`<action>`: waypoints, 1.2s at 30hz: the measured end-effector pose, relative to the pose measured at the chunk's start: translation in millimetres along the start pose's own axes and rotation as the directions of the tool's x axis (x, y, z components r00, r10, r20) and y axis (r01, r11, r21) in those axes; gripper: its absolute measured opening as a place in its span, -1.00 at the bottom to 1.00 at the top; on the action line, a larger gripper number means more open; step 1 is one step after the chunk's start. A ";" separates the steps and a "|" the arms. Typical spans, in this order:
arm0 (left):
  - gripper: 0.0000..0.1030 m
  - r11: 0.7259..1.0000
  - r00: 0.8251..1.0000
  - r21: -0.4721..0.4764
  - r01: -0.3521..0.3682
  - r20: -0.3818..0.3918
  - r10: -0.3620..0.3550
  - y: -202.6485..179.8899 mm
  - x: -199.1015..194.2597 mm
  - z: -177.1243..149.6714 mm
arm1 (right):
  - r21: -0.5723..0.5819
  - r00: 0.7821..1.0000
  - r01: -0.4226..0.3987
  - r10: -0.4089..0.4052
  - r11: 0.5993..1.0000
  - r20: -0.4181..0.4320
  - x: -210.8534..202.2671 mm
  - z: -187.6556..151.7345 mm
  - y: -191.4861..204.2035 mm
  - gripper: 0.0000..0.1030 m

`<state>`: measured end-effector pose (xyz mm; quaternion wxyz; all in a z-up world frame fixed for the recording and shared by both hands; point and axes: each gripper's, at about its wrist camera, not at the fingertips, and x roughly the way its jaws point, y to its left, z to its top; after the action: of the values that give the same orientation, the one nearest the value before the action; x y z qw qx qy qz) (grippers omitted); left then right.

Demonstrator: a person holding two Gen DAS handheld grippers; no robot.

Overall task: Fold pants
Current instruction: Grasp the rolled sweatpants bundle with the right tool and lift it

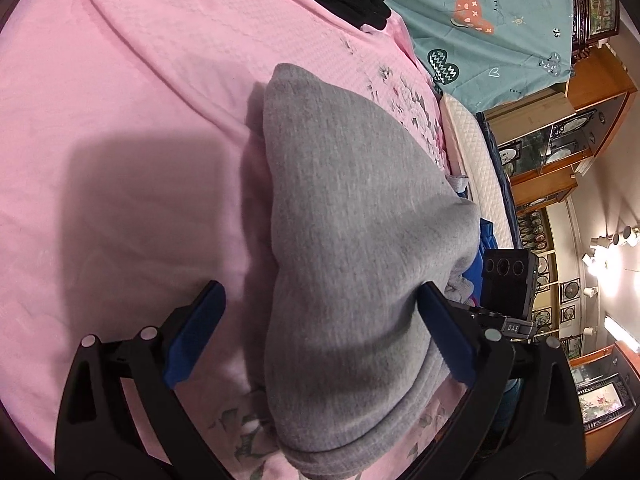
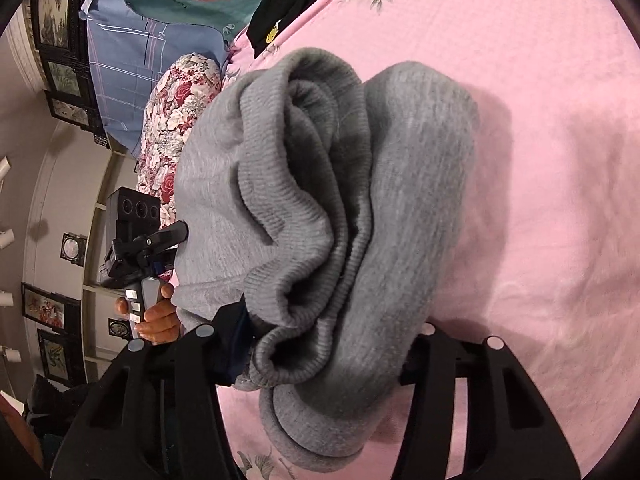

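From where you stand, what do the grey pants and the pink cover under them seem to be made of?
The grey pants look like soft, matte sweatshirt knit, probably cotton fleece: heathered fuzzy surface, with ribbed bands at the bunched edge. The pink cover looks like a light woven or quilted bed fabric, matte, with a fine waffle texture and printed flowers.

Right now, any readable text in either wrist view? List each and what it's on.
"Turn off worry": on the teal quilt, arced over the orange heart.
"Turn": partial repeat low on the same quilt; the rest is cut off.
"DAS": small label on the right gripper mount; any further letters are hidden.
Right wrist view: the quilt's print is upside down and blurred, only "worry" guessable.
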<state>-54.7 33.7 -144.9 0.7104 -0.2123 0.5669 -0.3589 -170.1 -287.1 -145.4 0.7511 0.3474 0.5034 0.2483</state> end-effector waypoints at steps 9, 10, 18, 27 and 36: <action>0.94 0.994 0.998 0.101 0.028 -0.058 -0.023 -25.4 29.6 11.0 | -0.007 1.000 -0.024 0.024 1.000 -0.002 -5.9 -5.8 -4.3 0.01; 0.64 0.995 0.997 0.091 0.042 -0.066 -0.036 -25.8 30.3 10.4 | -0.008 1.000 -0.026 0.026 1.000 0.003 -5.9 -6.2 -3.6 0.02; -0.35 0.987 0.999 0.159 0.032 -0.001 -0.033 -53.1 3.6 16.2 | -0.025 0.997 -0.054 0.055 0.998 0.059 -16.0 -0.9 11.7 -0.05; -0.32 0.942 0.980 0.313 -0.124 0.190 0.066 -115.0 -54.1 156.7 | -0.245 0.985 0.024 0.020 0.969 0.173 -41.8 131.4 94.6 -0.08; -0.07 0.927 0.933 0.261 -0.268 0.310 0.182 -95.9 -27.2 373.6 | -0.266 0.949 0.108 -0.019 0.958 0.316 3.1 351.2 120.2 -0.08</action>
<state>274.7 -47.8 40.6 0.8442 -0.0837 0.4202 -0.3220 154.5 -304.0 33.9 0.8700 0.2558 0.3501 0.2347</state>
